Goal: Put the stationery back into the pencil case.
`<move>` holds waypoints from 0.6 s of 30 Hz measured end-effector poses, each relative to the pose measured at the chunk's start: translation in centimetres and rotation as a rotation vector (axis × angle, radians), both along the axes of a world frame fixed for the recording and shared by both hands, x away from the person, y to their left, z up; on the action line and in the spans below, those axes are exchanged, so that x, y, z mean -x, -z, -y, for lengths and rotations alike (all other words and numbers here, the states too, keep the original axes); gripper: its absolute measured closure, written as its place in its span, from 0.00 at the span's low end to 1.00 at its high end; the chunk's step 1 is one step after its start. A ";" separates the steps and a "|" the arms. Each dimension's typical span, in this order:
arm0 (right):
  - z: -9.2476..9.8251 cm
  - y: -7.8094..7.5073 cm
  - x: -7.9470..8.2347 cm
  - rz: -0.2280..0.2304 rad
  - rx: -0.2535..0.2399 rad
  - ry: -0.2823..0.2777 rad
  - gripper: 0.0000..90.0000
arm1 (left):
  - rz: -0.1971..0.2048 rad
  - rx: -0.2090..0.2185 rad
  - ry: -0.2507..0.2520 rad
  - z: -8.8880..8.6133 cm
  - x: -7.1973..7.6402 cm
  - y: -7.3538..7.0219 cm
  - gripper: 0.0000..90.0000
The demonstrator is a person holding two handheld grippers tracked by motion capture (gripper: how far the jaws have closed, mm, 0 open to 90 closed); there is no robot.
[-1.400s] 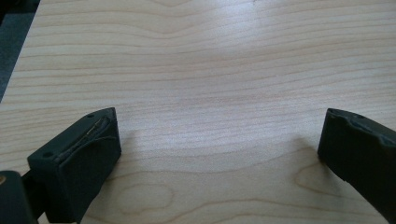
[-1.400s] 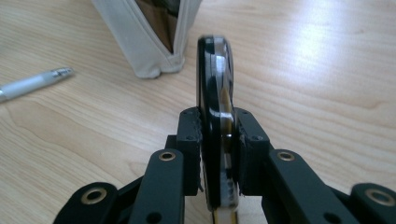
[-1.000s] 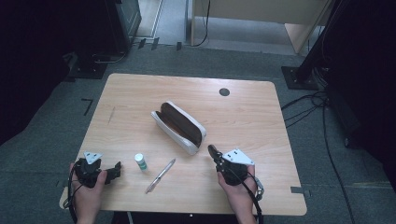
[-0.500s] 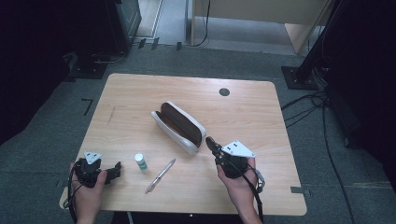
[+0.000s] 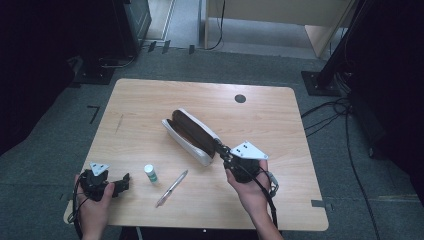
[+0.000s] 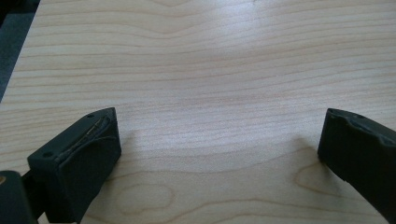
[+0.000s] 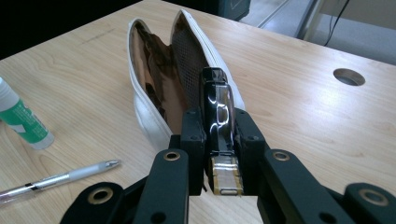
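A white pencil case (image 5: 192, 135) lies open in the middle of the table, its brown lining (image 7: 154, 79) showing. My right gripper (image 5: 220, 146) hangs just above the case's near end and points into its mouth. Its jaws are shut on a glossy black oblong thing (image 7: 217, 100) with a gold metal end, whose tip reaches over the case's opening. My left gripper (image 5: 125, 180) rests at the front left of the table. In the left gripper view its jaws (image 6: 217, 140) stand wide open over bare wood.
A small white and green glue stick (image 5: 150, 173) and a clear pen (image 5: 171, 188) lie between the two hands, near the front edge. A round cable hole (image 5: 240, 98) sits at the table's far side. Dark stands and cables surround the table.
My right gripper has risen and moved toward the pencil case with the black thing held in it. The left hand has stayed put.
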State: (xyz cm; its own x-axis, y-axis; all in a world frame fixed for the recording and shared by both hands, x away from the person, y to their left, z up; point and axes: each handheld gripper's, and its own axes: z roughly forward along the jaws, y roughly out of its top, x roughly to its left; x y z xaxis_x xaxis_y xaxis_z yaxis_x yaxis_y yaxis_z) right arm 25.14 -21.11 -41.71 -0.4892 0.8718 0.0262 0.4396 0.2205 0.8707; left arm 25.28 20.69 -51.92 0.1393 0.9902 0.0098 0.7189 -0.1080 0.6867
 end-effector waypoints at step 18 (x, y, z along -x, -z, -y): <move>-2.7 0.0 -3.2 -0.029 0.021 -0.098 0.86 | 0.000 0.000 0.003 0.0 0.0 0.0 0.00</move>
